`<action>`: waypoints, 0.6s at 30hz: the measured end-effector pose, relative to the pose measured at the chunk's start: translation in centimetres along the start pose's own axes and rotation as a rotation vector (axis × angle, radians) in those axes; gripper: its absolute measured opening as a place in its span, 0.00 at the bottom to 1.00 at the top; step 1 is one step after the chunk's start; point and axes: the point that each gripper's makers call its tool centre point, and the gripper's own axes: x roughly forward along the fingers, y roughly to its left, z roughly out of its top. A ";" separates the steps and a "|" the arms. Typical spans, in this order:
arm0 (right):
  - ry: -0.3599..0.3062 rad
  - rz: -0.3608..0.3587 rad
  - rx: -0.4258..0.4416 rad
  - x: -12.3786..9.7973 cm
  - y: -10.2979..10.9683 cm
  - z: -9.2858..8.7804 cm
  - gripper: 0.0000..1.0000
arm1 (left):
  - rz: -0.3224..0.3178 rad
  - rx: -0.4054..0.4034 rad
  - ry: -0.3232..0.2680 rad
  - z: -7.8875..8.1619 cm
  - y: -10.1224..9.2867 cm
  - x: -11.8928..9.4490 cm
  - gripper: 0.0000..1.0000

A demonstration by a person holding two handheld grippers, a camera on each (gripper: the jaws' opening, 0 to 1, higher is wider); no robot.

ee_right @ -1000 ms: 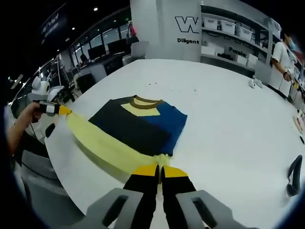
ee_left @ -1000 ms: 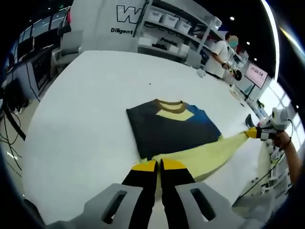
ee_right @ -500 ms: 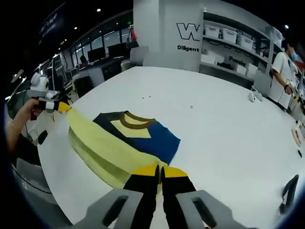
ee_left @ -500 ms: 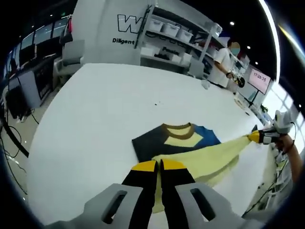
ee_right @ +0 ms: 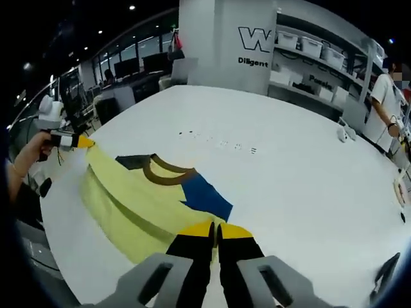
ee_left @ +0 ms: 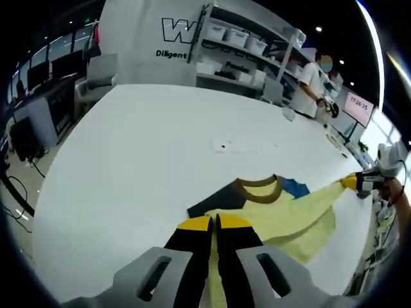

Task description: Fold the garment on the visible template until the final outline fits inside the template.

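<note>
- Broadly, the white table [ee_left: 128, 147] carries the garment [ee_right: 138, 202] near its front edge, with wide bare surface beyond the collar [ee_right: 168, 174] and to both sides; no template outline can be made out on it
- The garment's yellow hem is lifted and stretched between the two grippers, draped over the dark and blue body so that little but the collar, a dark corner and a blue patch [ee_right: 205, 199] shows
- The left gripper [ee_left: 214, 223] has its jaws pressed together on one hem corner; the right gripper [ee_right: 215, 228] is likewise clamped on the other
- Likely risk: uneven travel of the two hands would lay the fold askew, and a slipped corner would let the hem sag or bunch
- The table edge lies close behind the grippers, so slack cloth could slide off it
</note>
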 end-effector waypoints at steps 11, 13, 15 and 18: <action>-0.011 -0.017 0.007 4.0 -0.9 2.2 0.00 | 0.065 -0.043 0.010 1.2 2.6 3.7 0.03; 0.005 -0.033 0.014 4.7 -1.1 1.9 0.00 | 0.083 -0.039 0.015 1.3 3.1 4.4 0.03; 0.027 -0.050 0.025 5.6 -1.5 1.3 0.00 | 0.091 -0.055 0.026 1.2 3.5 5.1 0.03; 0.053 -0.059 0.045 6.7 -1.6 0.6 0.00 | 0.090 -0.061 0.046 0.6 3.7 6.3 0.03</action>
